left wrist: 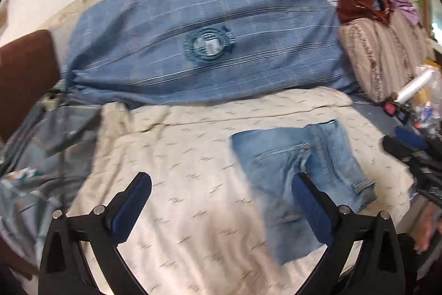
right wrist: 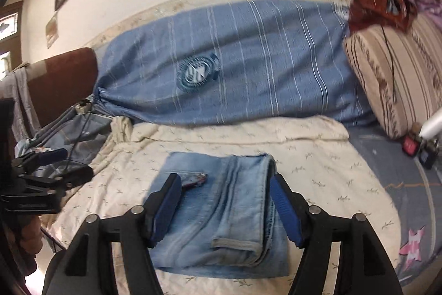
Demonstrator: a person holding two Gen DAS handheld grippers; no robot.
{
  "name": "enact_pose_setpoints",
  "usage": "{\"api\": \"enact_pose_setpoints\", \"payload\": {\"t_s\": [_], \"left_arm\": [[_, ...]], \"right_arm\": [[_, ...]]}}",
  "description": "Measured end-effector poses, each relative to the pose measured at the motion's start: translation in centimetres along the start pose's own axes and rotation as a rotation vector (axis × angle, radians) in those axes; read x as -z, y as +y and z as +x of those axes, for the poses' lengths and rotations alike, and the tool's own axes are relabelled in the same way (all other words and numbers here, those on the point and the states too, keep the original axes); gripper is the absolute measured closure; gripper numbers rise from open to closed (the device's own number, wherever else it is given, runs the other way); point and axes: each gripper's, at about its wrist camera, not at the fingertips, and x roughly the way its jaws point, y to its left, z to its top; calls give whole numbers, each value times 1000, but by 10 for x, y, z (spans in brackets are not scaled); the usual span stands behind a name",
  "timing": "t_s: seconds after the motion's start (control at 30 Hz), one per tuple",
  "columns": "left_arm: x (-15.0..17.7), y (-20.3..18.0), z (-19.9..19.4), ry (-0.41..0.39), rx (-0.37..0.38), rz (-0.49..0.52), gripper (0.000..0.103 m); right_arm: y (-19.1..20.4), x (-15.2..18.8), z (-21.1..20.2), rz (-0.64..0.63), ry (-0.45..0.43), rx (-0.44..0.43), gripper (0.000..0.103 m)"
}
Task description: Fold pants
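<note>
Faded blue jeans [right wrist: 221, 212] folded into a compact rectangle on beige bedspread [right wrist: 317, 170], left gripper [left wrist: 221, 201] and right gripper [right wrist: 225, 201] both spread wide, empty

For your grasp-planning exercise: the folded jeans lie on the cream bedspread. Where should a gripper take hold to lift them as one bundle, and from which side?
Probably the thick folded edge of the jeans on their right, coming in low from that side. There the layers stack and wrap round, so one pinch by the open right gripper should catch them all; the near hem end is loose.

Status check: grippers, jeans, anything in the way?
Left gripper open, empty. Right gripper open, above the jeans. Jeans folded compact on cream sheet. Nothing blocking.
</note>
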Motion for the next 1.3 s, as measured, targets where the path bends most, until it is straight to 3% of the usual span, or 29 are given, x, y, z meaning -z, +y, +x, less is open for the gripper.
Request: {"api": "enact_pose_setpoints", "payload": {"t_s": [0.13,0.57,1.3], "left_arm": [[10,4,-27,-24,-59,-5,2],[-2,-3,-112,-155,-60,11,2],[-3,1,-139,-223,-104,-13,2]], "right_arm": [[24,-2,-29,-11,-31,-8,30],[61,-10,-88,-36,-99,-67,29],[65,-1,-97,-57,-120,-74,28]]}}
